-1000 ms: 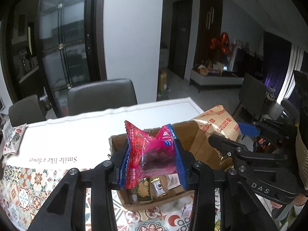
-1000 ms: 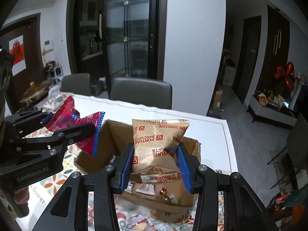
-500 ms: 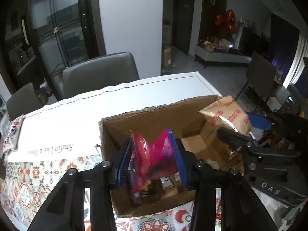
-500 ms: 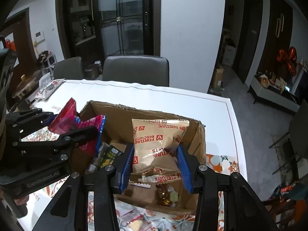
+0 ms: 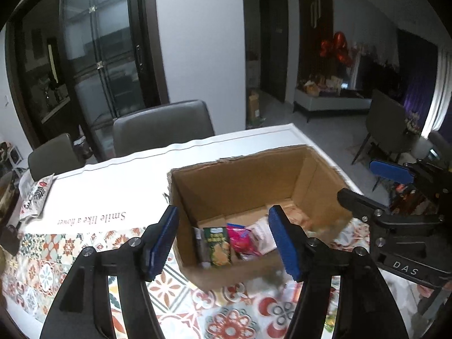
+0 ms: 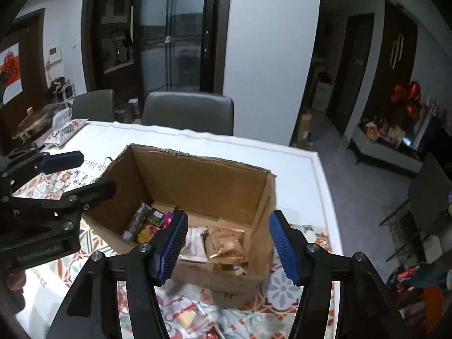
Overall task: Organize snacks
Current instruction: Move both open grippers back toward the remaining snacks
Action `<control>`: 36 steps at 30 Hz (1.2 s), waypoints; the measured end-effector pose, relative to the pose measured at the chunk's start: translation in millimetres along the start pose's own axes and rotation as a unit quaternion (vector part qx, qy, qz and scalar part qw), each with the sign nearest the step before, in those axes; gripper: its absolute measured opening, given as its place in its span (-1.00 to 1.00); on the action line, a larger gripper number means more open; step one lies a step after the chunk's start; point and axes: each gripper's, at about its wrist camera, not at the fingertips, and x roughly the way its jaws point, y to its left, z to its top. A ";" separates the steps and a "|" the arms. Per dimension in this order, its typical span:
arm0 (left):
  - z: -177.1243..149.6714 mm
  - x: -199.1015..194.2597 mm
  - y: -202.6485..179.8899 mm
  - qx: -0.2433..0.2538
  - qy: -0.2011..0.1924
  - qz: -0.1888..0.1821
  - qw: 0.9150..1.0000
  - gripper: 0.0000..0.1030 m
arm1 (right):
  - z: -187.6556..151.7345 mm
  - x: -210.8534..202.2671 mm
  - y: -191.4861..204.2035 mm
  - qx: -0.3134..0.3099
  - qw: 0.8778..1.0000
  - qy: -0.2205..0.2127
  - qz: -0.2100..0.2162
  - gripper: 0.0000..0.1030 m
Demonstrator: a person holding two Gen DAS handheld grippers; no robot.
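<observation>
Left wrist view: the open brown cardboard box (image 5: pixel 243 186) sits just ahead of and below both grippers, ready to catch dropped packets. Left gripper (image 5: pixel 223 243) and right gripper (image 6: pixel 227 244) are opening, empty, above the pink packet (image 5: pixel 240 238) and tan biscuit packet (image 6: pixel 226 243) inside.

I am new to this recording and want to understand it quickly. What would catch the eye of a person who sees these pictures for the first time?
First the open cardboard box in the middle of the table, with snack packets on its floor: a green packet, a pink one and a tan biscuit packet. Next, the left gripper and the right gripper above the box, jaws opening, nothing between them. A few loose snacks lie on the patterned cloth before the box.
</observation>
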 end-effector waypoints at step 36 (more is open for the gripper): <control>-167.4 -7.6 -60.8 0.052 0.062 -0.060 0.995 0.30 | -192.0 -13.6 25.4 0.021 0.991 0.122 0.046 0.17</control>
